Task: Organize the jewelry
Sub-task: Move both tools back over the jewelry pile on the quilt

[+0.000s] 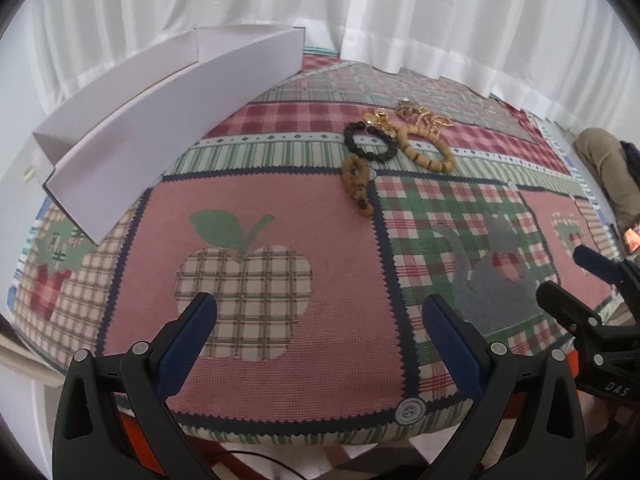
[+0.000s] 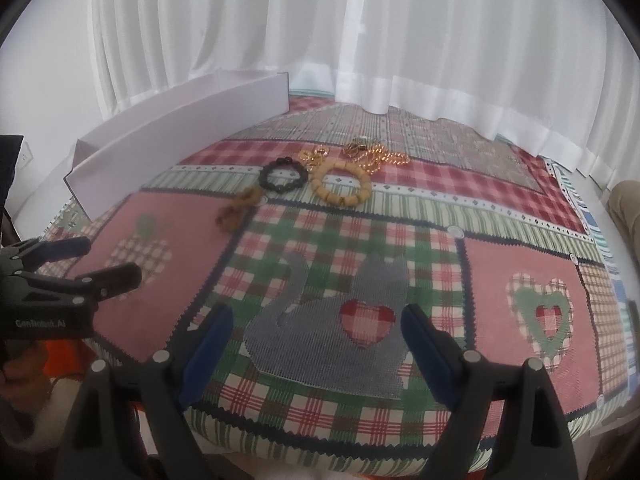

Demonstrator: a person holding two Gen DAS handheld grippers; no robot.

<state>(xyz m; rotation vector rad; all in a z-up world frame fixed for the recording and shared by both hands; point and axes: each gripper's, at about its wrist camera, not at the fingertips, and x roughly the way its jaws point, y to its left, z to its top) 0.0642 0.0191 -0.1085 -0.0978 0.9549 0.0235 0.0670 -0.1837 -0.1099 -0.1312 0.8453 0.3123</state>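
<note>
Three beaded bracelets (image 1: 426, 148) on woven patchwork cloth (image 1: 320, 300).

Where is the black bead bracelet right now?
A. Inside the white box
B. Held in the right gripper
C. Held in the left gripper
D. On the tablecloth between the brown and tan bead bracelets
D: the black bead bracelet lies on the tablecloth between the brown bead bracelet and the tan bead bracelet, outside the white box; the left gripper and right gripper are both open and empty.
</note>
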